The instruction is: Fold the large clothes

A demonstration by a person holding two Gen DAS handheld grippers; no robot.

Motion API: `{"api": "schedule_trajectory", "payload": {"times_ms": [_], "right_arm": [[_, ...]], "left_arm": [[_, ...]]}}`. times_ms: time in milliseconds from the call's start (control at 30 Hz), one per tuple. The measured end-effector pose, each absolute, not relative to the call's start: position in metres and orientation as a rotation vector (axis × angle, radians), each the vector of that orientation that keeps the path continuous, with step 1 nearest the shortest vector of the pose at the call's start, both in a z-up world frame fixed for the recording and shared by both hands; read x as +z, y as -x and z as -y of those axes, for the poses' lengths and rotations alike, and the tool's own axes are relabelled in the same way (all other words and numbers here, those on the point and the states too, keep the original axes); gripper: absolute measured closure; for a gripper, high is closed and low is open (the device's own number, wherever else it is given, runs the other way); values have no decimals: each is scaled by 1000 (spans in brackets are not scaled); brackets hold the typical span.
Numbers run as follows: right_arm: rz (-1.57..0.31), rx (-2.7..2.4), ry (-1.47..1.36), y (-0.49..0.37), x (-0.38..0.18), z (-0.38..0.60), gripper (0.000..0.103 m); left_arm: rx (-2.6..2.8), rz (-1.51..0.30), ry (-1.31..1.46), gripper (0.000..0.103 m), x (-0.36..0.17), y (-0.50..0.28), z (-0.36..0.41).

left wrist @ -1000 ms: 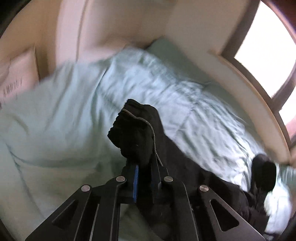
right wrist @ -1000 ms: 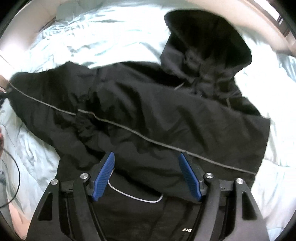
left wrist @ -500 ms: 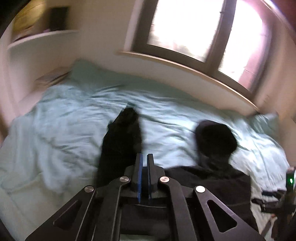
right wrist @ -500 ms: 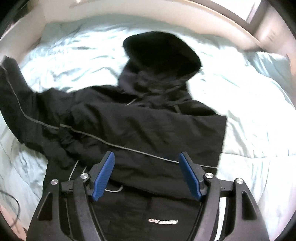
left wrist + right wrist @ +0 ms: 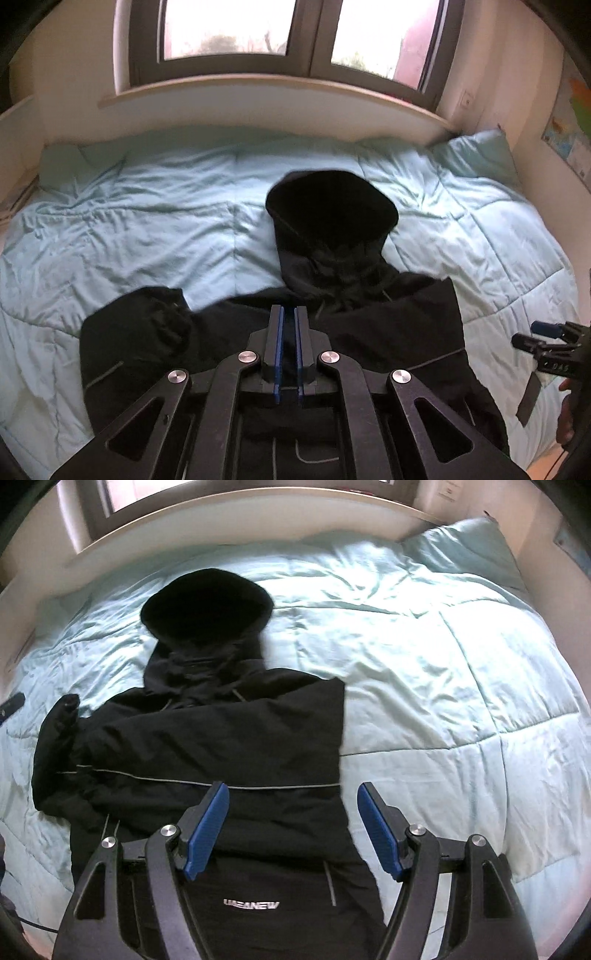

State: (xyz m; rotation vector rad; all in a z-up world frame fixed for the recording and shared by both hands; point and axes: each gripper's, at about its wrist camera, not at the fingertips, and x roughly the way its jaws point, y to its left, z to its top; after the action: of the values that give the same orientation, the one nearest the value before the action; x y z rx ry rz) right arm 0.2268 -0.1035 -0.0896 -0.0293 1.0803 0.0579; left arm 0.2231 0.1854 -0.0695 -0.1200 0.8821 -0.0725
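From the left wrist view, the left gripper (image 5: 288, 317) hangs over the black hooded jacket (image 5: 369, 332), its blue-lined fingers (image 5: 276, 347) drawn nearly together with only a thin slit between them and no cloth in it — closed on nothing. The jacket lies on the pale green comforter (image 5: 147, 229), hood (image 5: 332, 210) pointing toward the window (image 5: 295, 33) and the wooden sill (image 5: 258, 88), with one sleeve (image 5: 155, 321) bunched at its left side. A pillow (image 5: 476, 155) sits in the far right corner, and the right gripper (image 5: 546, 332) shows at the right edge.

From the right wrist view, the right gripper (image 5: 293, 797) hovers above the jacket's (image 5: 229, 746) lower half, blue pads (image 5: 208, 823) spread wide — released, gripping nothing. A grey reflective stripe (image 5: 258, 786) runs across the folded sleeve, and white lettering (image 5: 251, 905) shows near the hem. The comforter (image 5: 424, 664) stretches away to the right of the jacket.
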Motion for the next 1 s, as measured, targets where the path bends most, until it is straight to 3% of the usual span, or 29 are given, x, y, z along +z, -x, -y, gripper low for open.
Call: {"api": "schedule_trajectory", "payload": {"times_ms": [167,233,267,567,800,1000], "right_arm": [[-1108,69,30,-233,-101,107,29],[-1121,93,28,-235,-107,101,29],[-1128,106,33,-237,-110,97,29],[-1233,183,132,-246,-154,43,29],[-1255,230,153,-261,-163,6,29],[-1294,257,166,-273,-179,-12,29]], "left_arm": [[-10,-972,182,68,-97,-221,-207],[49,-996,212,45,-109,-213,-228],[80,-1008,235,42,-114,-206,-242],[205,-1110,305,41,-165,-179,-329],[173,-1087,174,41,-177,-237,-312],[194,-1144,81,31,-212,-284,-310]]}}
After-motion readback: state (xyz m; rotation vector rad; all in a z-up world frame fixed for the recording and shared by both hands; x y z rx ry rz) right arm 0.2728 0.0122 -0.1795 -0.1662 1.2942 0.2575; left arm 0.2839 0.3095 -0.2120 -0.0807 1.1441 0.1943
